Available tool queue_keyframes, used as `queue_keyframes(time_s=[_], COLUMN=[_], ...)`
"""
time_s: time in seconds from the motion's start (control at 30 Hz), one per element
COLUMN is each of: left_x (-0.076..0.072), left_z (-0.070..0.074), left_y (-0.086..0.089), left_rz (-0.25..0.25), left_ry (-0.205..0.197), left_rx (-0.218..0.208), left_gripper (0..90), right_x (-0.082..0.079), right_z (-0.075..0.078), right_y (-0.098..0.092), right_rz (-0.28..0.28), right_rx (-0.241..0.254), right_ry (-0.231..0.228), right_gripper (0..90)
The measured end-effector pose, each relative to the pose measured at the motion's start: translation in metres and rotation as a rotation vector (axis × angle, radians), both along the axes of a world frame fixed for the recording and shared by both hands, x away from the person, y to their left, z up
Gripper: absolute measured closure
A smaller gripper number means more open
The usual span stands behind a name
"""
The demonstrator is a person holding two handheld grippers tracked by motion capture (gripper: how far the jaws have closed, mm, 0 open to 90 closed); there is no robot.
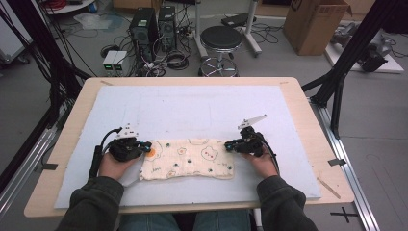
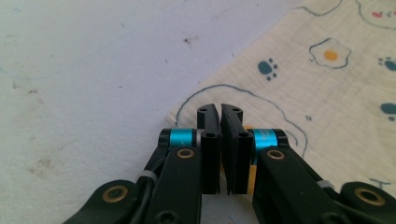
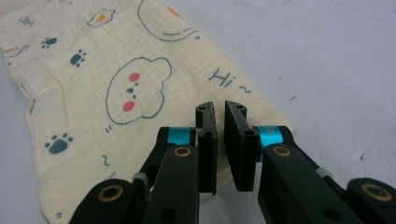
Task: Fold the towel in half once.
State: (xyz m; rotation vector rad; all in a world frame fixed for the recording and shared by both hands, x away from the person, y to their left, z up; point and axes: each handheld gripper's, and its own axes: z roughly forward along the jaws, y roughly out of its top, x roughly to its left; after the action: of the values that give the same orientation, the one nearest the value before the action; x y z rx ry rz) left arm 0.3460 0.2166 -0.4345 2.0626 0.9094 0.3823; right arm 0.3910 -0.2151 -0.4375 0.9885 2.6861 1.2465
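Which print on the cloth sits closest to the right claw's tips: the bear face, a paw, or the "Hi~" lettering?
The "Hi~" lettering, just beyond the right claw. The bear face with pink cheeks lies further left, and the paw sits out near the cloth edge.

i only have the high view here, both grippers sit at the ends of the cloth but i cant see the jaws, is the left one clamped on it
Observer: No. The left gripper has a thin slit between its jaws with no fabric in it. Its tips hang over the corner of the cloth.
Operator: and the other side
Observer: The right gripper shows a slightly wider gap, also with nothing in it. Its tips are over the cloth's edge.
Operator: any print there i could use as a landmark
Observer: Yes, a small "Hi~" is written on the cloth just beyond the right gripper's tips.
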Motion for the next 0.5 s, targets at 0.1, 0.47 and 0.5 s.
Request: queue_keyframes(time_s=[0.1,0.47,0.5], left_x=[0.0,-0.003,-0.003], left_z=[0.002,0.011,0.012], left_y=[0.001,0.001,0.001], left_rz=[0.002,-0.019,-0.018], left_ry=[-0.002,-0.012,-0.014], left_rx=[-0.019,-0.051,-0.055], left_gripper=[83.5,77.3,77.0], right_x=[-0.001,-0.005,-0.005], right_z=[0.003,0.015,0.016], right_y=[-0.001,-0.003,-0.003], right_rz=[-0.004,-0.002,0.0], right_rx=[0.017,0.042,0.044], right_ry=[-0.012,-0.071,-0.067], right_gripper=[80.6,62.9,61.8])
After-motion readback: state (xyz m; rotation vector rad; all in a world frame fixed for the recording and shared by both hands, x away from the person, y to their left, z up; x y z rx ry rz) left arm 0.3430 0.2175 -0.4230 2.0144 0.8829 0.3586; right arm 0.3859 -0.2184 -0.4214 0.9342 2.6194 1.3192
